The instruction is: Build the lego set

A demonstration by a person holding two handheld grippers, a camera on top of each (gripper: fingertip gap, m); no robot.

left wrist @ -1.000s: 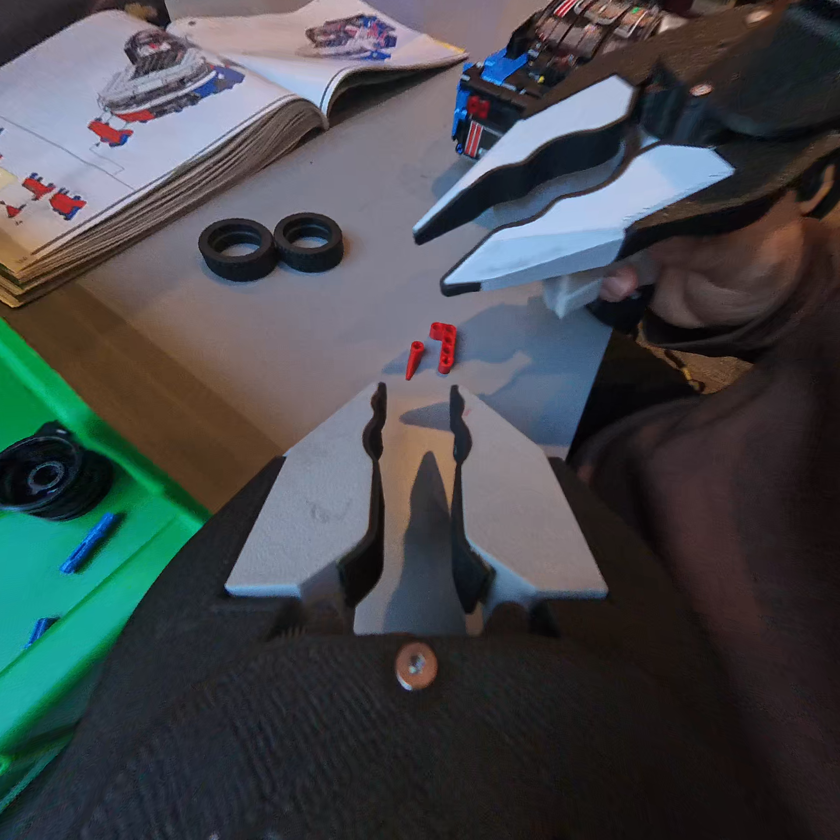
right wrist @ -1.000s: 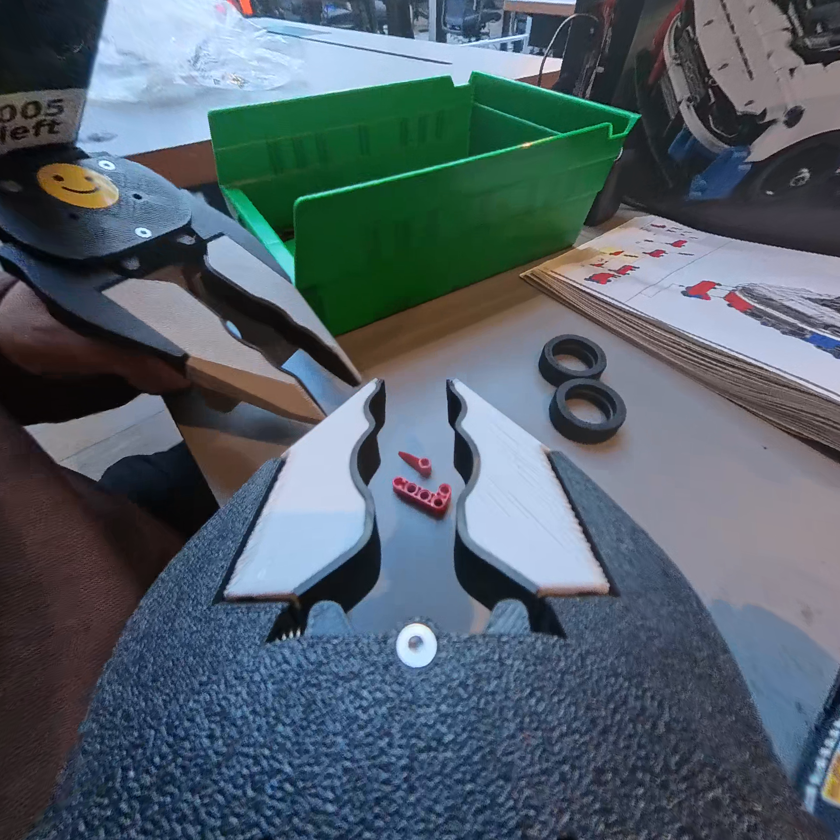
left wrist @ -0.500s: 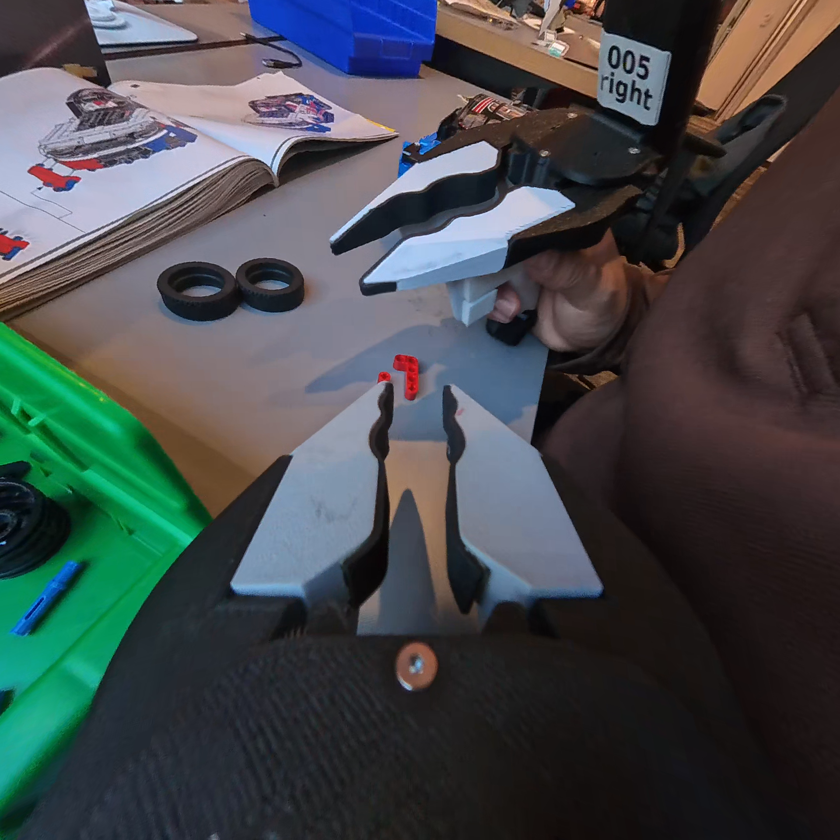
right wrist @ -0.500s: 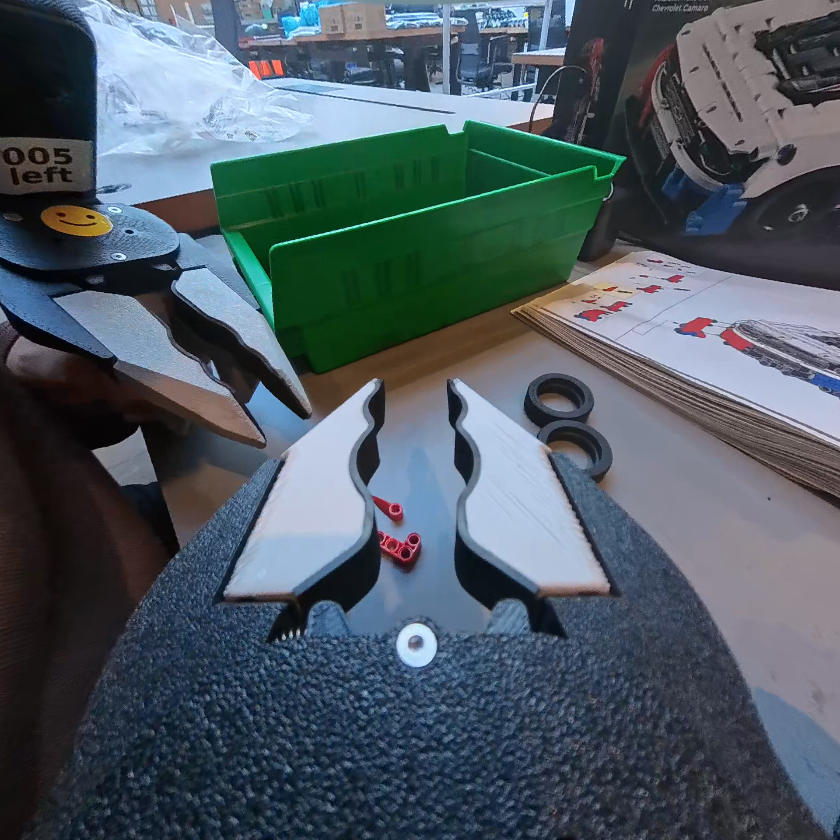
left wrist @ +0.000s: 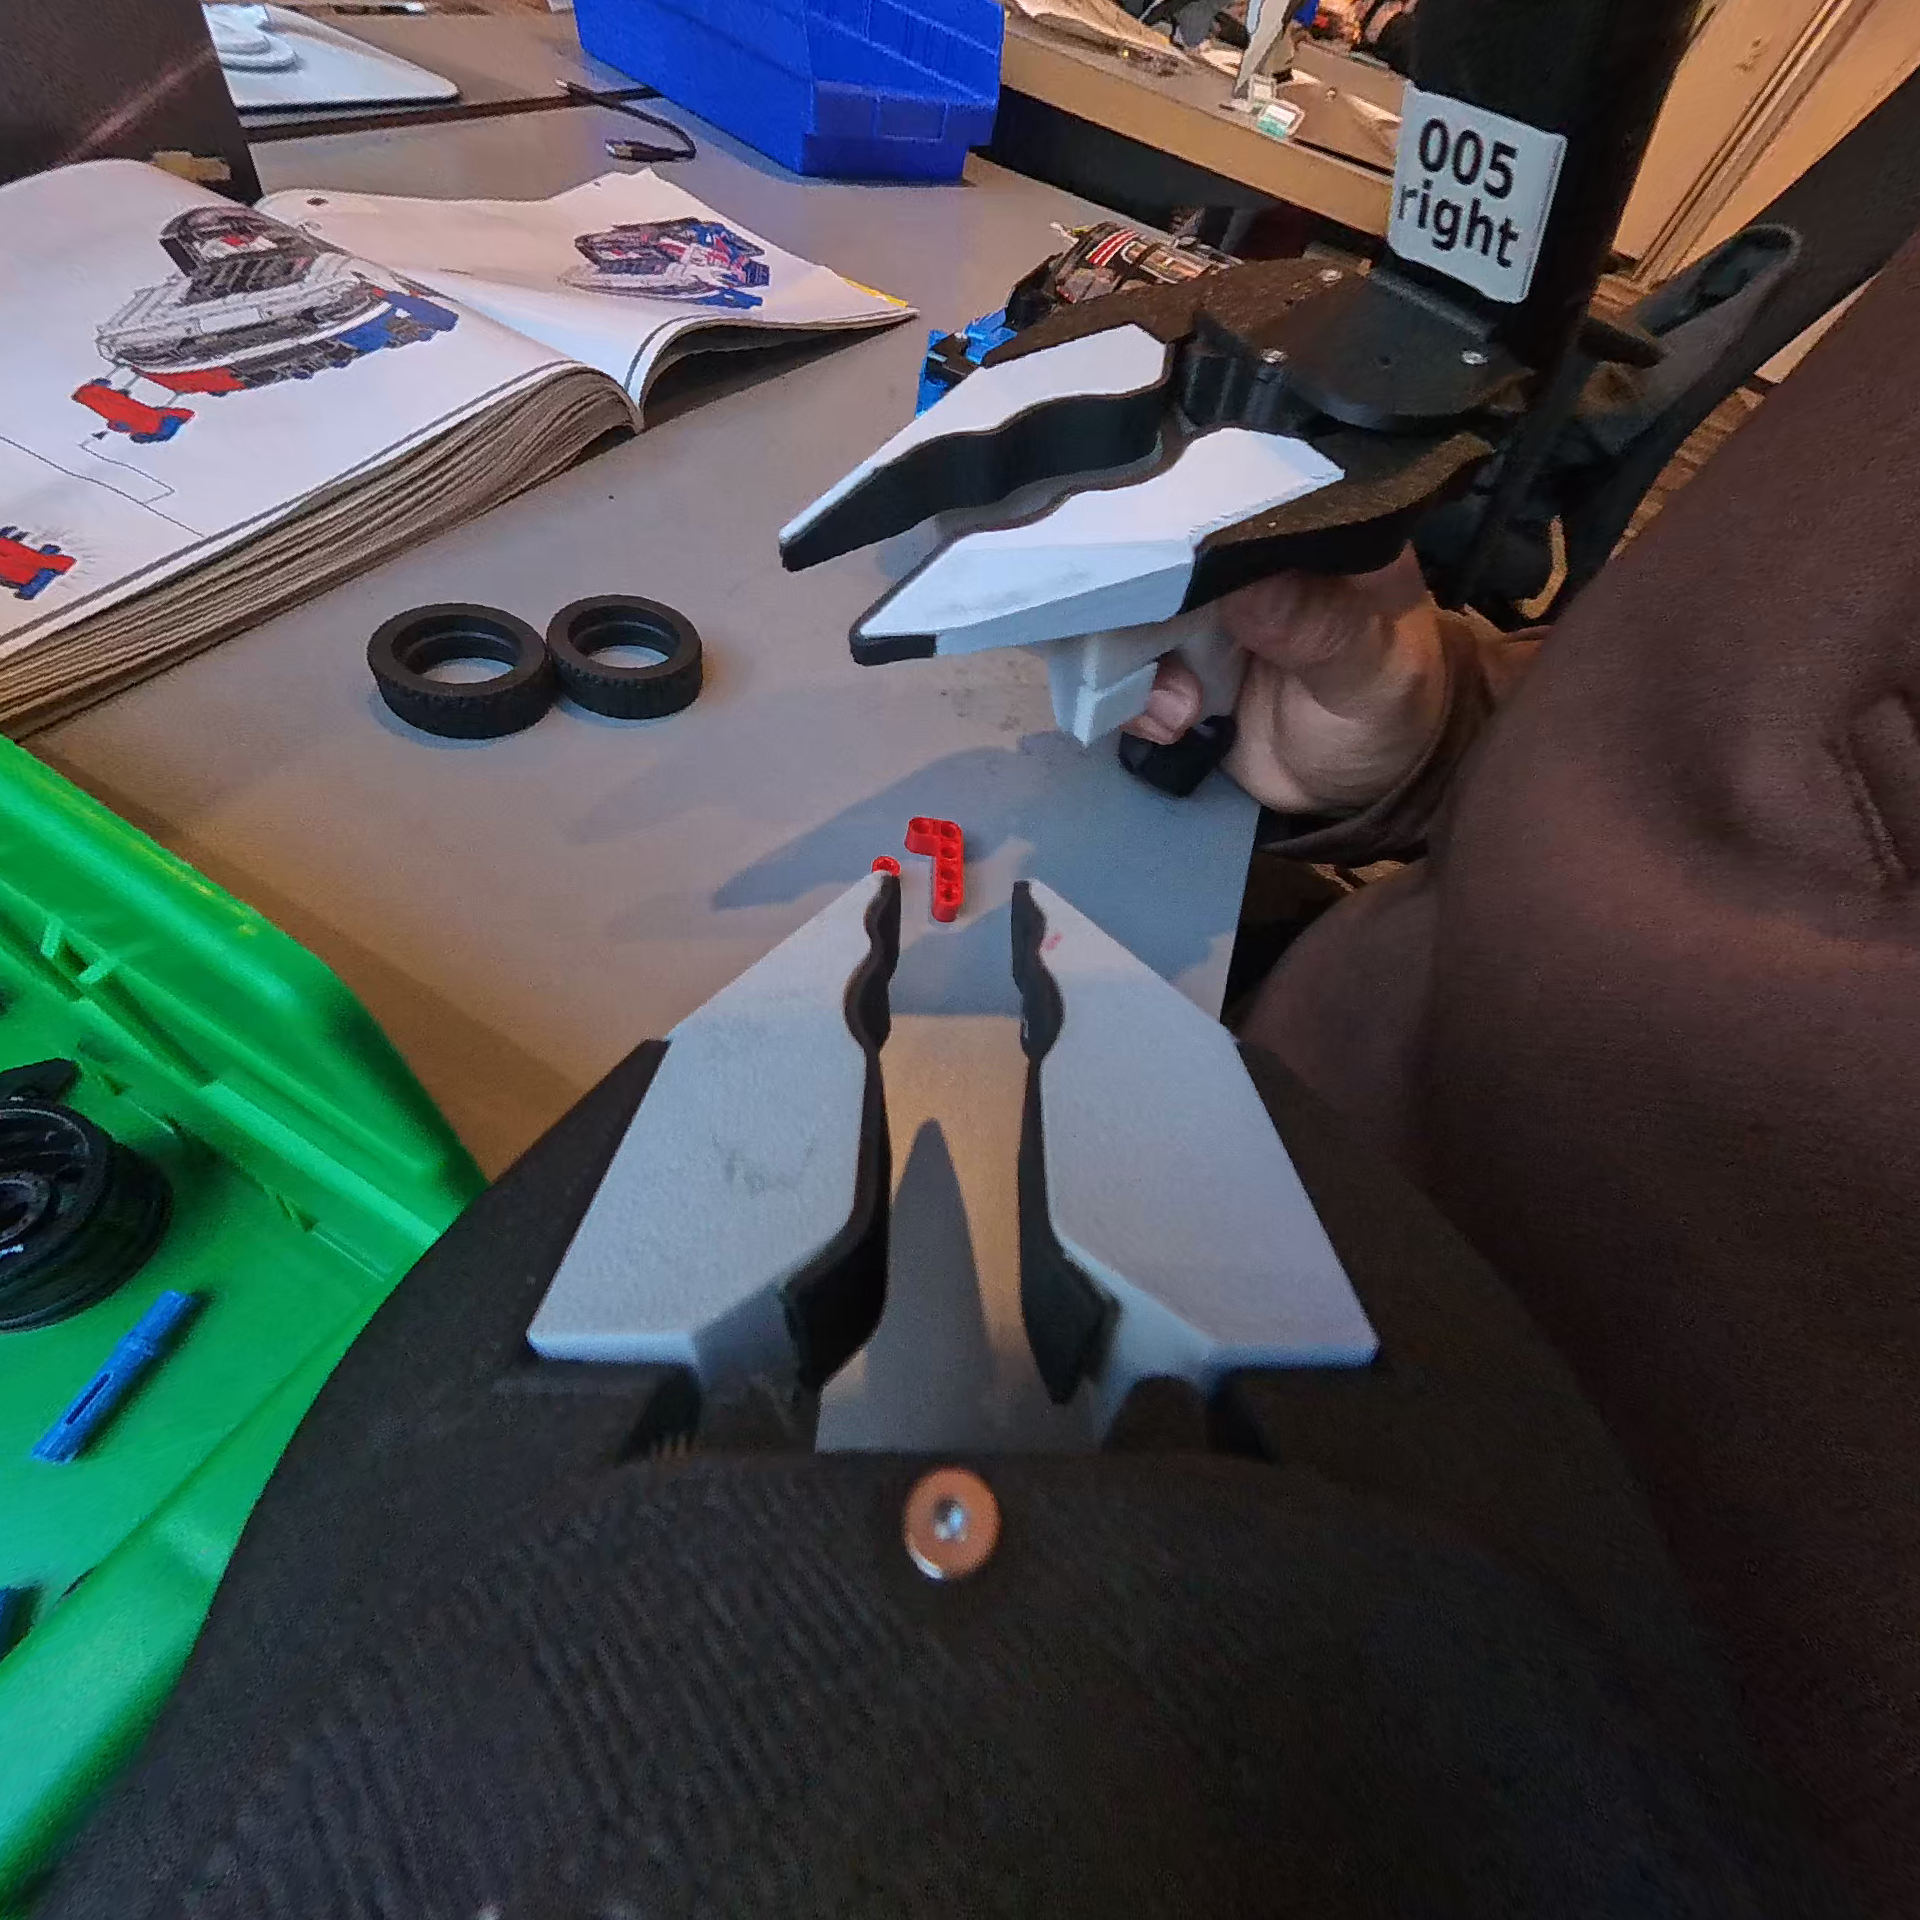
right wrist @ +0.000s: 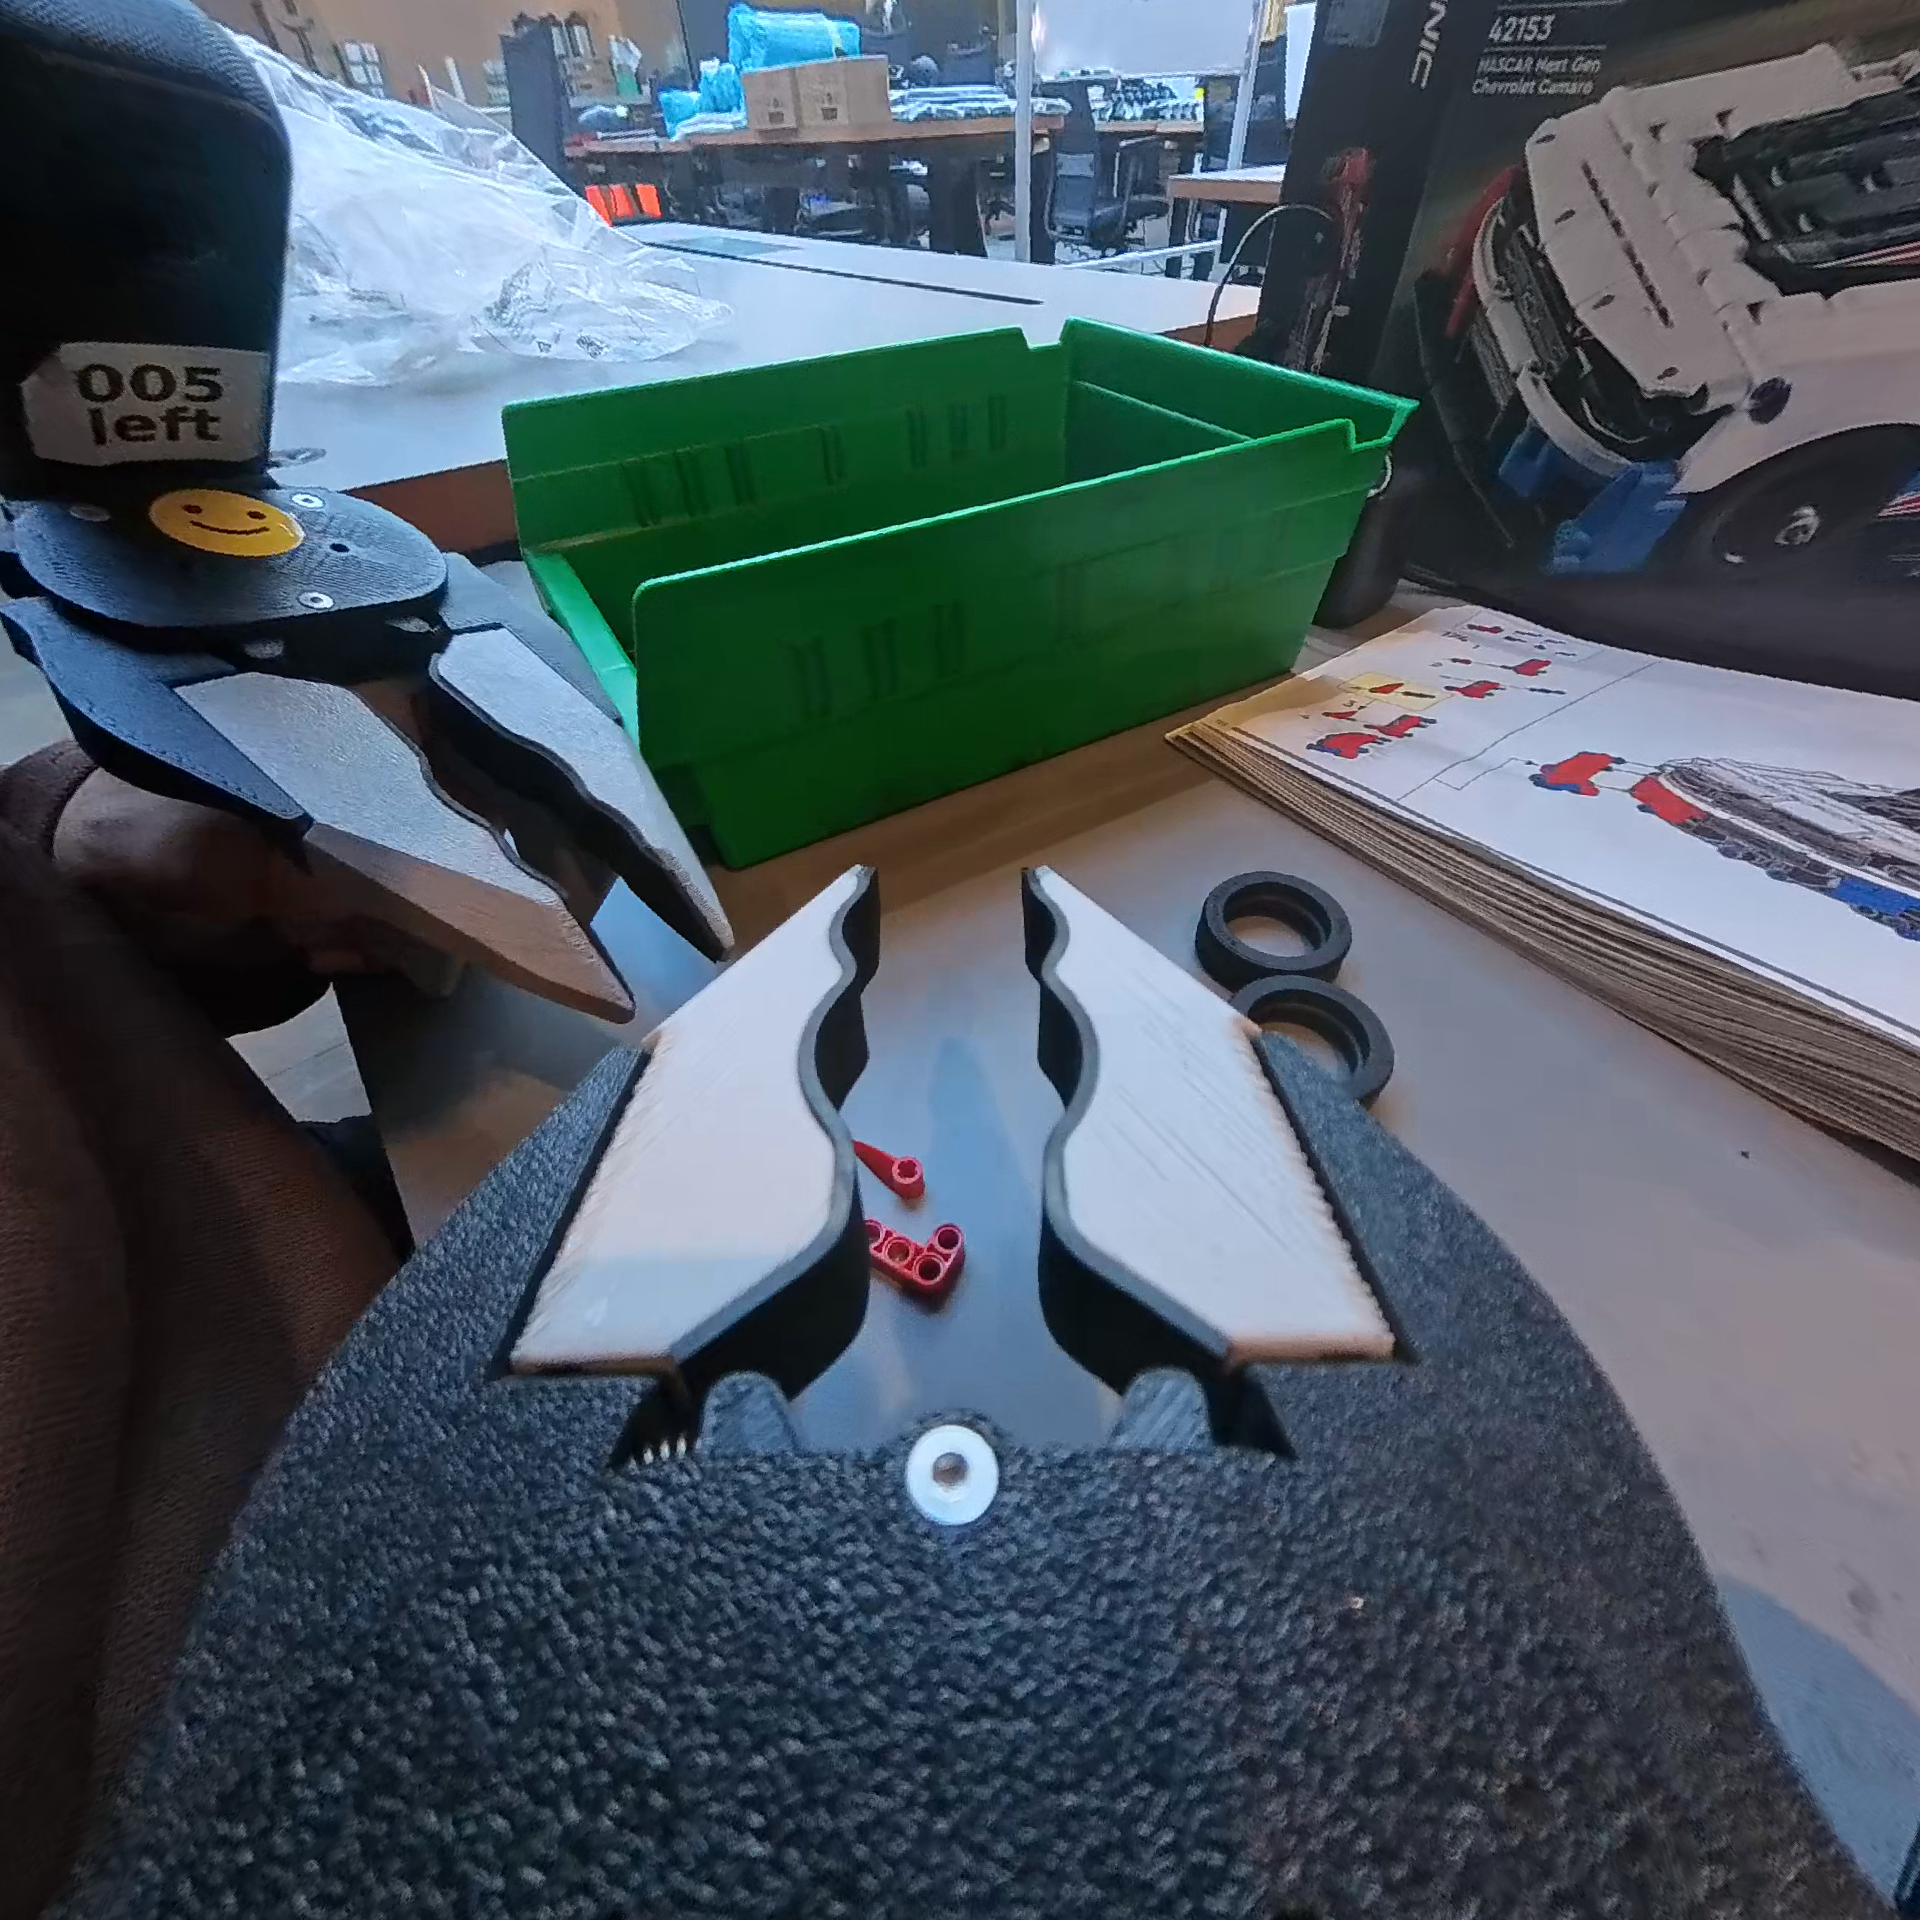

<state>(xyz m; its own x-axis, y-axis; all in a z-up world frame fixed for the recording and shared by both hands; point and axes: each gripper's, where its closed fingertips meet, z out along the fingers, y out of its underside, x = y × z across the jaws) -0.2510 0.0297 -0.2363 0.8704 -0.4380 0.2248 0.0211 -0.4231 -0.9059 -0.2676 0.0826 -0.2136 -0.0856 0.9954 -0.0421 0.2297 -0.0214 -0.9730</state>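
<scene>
A red L-shaped beam (left wrist: 940,868) and a small red pointed piece (left wrist: 884,864) lie on the grey table near its front edge. My left gripper (left wrist: 951,888) is open and empty, its fingertips just short of the two pieces. My right gripper (right wrist: 948,883) is open and empty, held above the table; the L-shaped beam (right wrist: 920,1252) and the small piece (right wrist: 894,1169) show between its fingers, below them. The right gripper (left wrist: 821,601) shows from the left wrist view, the left gripper (right wrist: 673,982) from the right wrist view.
Two black tyres (left wrist: 457,670) lie beside an open instruction book (left wrist: 312,343). A green bin (right wrist: 987,623) holds a black wheel (left wrist: 62,1216) and a blue pin (left wrist: 109,1371). A part-built car (left wrist: 1091,270), a blue bin (left wrist: 810,83) and the set's box (right wrist: 1662,260) stand behind. My right fingertips sit around 6 cm from my left ones. Measured from the fingertips, the open instruction book (left wrist: 312,343) is 25 cm or so from the right gripper and 30 cm from the left. Seen from the right wrist view (right wrist: 1808,857) as well.
Both grippers rose and tilted up while staying open. In the right wrist view the red pieces slid down towards the finger bases; in the left wrist view they now sit at the fingertips.
</scene>
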